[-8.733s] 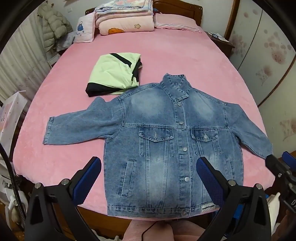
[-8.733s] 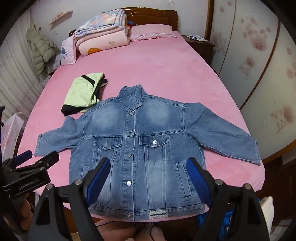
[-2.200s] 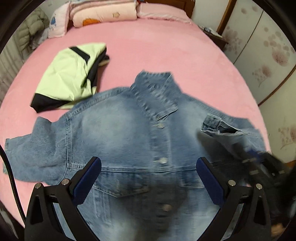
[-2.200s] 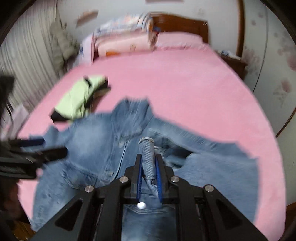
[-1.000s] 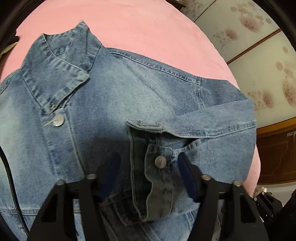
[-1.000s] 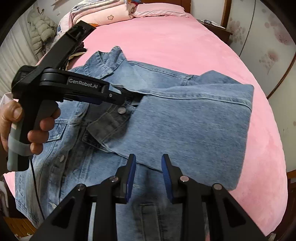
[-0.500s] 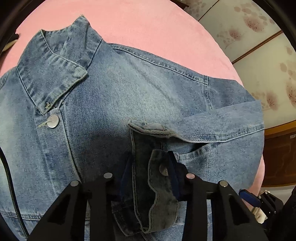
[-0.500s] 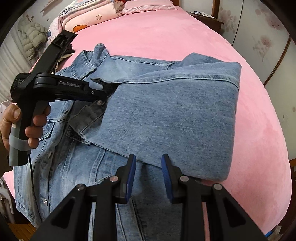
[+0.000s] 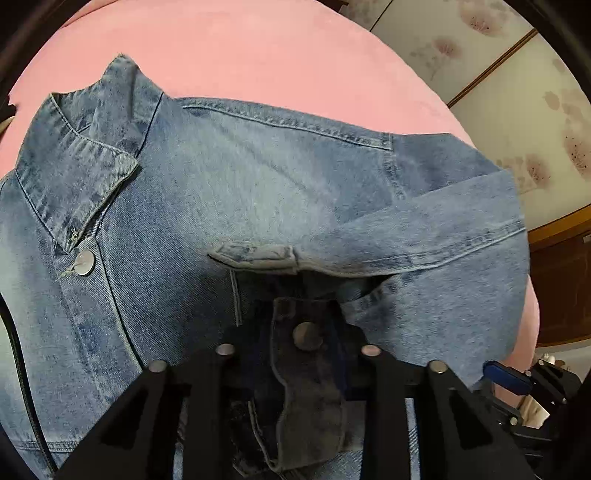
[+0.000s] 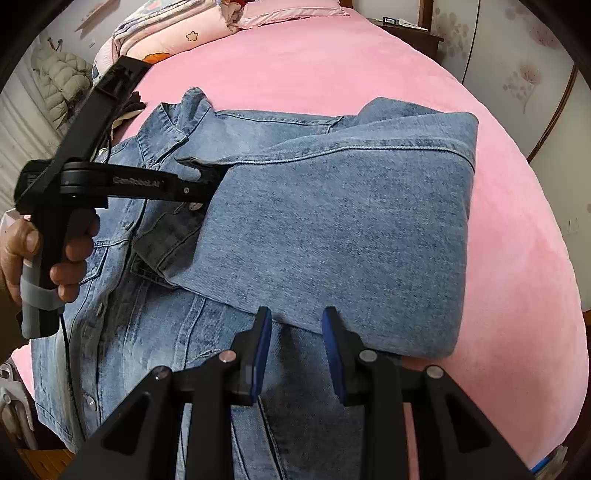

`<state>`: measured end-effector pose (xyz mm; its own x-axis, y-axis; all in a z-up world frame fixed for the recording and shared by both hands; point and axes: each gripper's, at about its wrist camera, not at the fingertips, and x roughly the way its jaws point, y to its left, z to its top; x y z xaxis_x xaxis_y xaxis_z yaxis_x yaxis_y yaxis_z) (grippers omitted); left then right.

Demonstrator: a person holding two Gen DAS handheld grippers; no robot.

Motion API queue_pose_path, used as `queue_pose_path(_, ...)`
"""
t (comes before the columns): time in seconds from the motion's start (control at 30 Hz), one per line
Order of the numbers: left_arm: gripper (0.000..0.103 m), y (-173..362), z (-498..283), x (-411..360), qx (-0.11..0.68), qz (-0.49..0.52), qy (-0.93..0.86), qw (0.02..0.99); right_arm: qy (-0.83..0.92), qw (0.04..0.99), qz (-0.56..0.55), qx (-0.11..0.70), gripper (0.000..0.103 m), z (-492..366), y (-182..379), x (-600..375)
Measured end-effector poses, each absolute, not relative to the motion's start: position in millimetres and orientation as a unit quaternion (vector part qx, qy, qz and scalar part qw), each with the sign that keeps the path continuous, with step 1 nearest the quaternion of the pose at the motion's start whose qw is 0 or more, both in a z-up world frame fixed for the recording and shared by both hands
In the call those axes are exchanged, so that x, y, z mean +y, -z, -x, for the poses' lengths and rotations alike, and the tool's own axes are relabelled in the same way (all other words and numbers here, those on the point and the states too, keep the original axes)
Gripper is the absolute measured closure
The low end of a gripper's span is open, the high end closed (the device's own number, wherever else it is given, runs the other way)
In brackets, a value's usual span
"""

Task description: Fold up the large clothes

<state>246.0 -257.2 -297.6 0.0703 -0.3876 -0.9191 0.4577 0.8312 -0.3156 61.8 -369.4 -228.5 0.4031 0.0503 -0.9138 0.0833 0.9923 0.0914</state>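
Note:
A blue denim jacket (image 9: 229, 192) lies front up on the pink bed (image 9: 258, 55). Its right sleeve (image 10: 343, 229) is folded across the chest, its cuff (image 9: 306, 343) with a metal button at the middle. My left gripper (image 9: 301, 332) is shut on that cuff; it also shows in the right wrist view (image 10: 205, 184), held in a hand. My right gripper (image 10: 295, 332) is partly open and empty, just above the lower edge of the folded sleeve. The collar (image 10: 184, 122) points toward the headboard.
Folded quilts and a pillow (image 10: 177, 26) lie at the head of the bed. A puffy coat (image 10: 59, 81) hangs at the left. A nightstand (image 10: 410, 33) and wardrobe doors (image 10: 517, 66) stand on the right. The bed's right edge is close to the sleeve fold.
My left gripper has closed fully on the sleeve cuff. My right gripper has stayed near the sleeve's lower edge with its jaws a little wider apart.

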Motion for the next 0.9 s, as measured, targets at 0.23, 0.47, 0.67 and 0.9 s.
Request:
queue_pose_path(0.23,0.097,295.7,-247.8,-233.0,0.606,-0.009,0.269,0.748,0.012,0.833,-0.061,0.549,0.074,-62.0,231.5,-368.8)
queue_pose_path(0.47,0.098,281.2,-230.0,-203.9,0.587,-0.014,0.227,0.777,0.009,0.833,-0.064,0.549,0.074,-63.4,232.5,-368.7)
queue_pose_path(0.67,0.096,290.5,-232.1,-207.3,0.613,0.007,0.216,0.760,0.008,0.833,-0.060,0.550,0.074,-65.6,231.7,-367.1)
queue_pose_path(0.9,0.078,254.7,-243.5,-185.5,0.601,0.027,0.206,0.772,0.008,0.834,-0.062,0.548,0.074,-61.4,230.1,-369.4)
